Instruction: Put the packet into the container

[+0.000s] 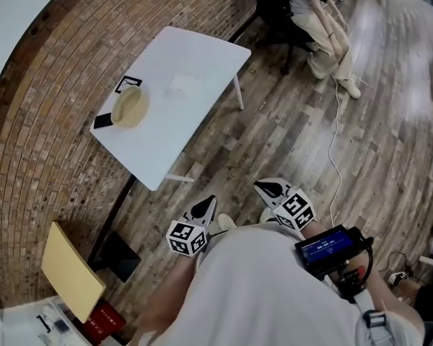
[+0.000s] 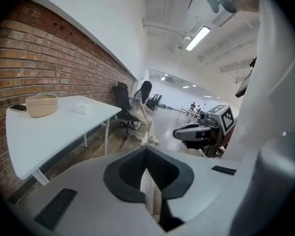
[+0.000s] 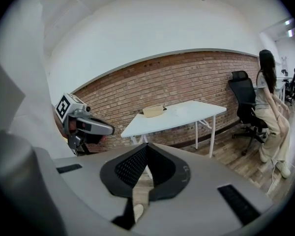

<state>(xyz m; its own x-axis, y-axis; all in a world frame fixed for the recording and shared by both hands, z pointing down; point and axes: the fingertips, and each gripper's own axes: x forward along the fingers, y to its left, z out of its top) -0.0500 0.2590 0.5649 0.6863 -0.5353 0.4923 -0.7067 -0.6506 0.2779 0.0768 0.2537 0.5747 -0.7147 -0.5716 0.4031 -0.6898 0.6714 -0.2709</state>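
Observation:
A white table [image 1: 195, 71] stands by the brick wall, well ahead of me. On it sit a round woven basket [image 1: 130, 107] and, apart from it, a pale flat packet [image 1: 182, 85]. Both grippers hang low by my body, far short of the table. My left gripper [image 1: 206, 207] and right gripper [image 1: 268, 189] are shut with nothing between the jaws. The left gripper view shows its shut jaws [image 2: 147, 151], the basket [image 2: 42, 104], the packet [image 2: 81, 107] and the right gripper [image 2: 201, 131]. In the right gripper view, beyond its shut jaws [image 3: 146, 146], are the basket [image 3: 153, 110] and the left gripper [image 3: 86, 124].
A person [image 1: 325, 20] sits on a black office chair beyond the table's right end. A white cable [image 1: 335, 135] trails over the wooden floor. A black phone [image 1: 103, 120] lies beside the basket. A yellow board [image 1: 71, 271] leans near the wall at lower left.

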